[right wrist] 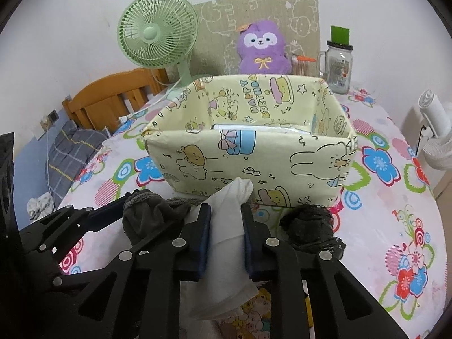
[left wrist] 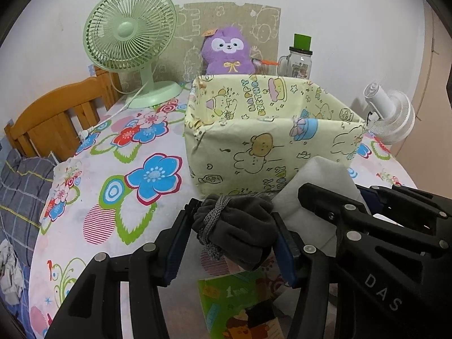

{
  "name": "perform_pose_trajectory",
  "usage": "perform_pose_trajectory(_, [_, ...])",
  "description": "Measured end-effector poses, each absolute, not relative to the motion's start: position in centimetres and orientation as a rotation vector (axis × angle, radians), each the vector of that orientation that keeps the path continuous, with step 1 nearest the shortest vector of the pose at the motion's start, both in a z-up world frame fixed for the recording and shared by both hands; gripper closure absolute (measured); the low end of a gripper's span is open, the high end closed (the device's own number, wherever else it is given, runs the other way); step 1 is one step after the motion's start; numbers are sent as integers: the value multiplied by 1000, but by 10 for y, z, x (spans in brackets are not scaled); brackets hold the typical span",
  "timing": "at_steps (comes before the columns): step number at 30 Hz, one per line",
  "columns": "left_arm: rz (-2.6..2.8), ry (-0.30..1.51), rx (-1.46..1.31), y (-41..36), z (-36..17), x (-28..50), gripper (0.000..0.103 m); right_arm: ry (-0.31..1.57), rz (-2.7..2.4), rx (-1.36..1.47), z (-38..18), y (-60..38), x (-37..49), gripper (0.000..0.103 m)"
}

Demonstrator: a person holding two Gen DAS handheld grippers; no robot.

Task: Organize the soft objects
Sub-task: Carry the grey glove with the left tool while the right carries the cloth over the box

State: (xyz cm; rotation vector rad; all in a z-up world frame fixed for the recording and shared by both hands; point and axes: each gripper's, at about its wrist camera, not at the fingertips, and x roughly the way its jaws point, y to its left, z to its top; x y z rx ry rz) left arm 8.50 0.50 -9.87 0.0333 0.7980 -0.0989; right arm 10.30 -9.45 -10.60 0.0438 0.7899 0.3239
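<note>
We've got both claws loaded, sitting just in front of the pale-yellow cartoon-print fabric storage box point(right wrist: 251, 152) on the flower-print tablecloth point(left wrist: 118, 169).

Left gripper point(left wrist: 230, 231): blue pads clamped on a dark grey fleece drawstring pouch point(left wrist: 240, 226), jaws roughly half apart with the bundle filling the gap. Its grey braided cord point(left wrist: 210, 226) loops down the pouch's left side. Pouch sits just short of the box's front wall, lifted off the cloth as far as we can tell.

Right gripper point(right wrist: 226, 237): jaws pinched together on a white folded soft cloth point(right wrist: 228, 226). Cloth sticks up past the fingertips toward the box front and hangs crumpled below the pads. In the left wrist view the same cloth shows as a white sheet right of the pouch, behind the right gripper's black linkage.

Also on the table: a black crumpled soft bundle point(right wrist: 309, 227) lying just right of the right gripper, near the box's front right corner. We see something white and flat point(right wrist: 254, 128) already inside the box, mostly hidden by the front wall.

Behind the box: purple plush toy with a white face point(left wrist: 227, 52), pale green desk fan point(left wrist: 130, 32), glass mason jar with green lid point(left wrist: 299, 56). White small fan point(left wrist: 391, 113) at the right edge. Green picture booklet point(left wrist: 234, 302) under the left gripper.
</note>
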Motion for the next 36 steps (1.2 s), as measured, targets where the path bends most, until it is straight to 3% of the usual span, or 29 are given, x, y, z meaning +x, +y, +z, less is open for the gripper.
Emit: perform_pose_trajectory(36, [-135,689,72,-25,-36,66,46,671,260,49,-41,-125,69,80])
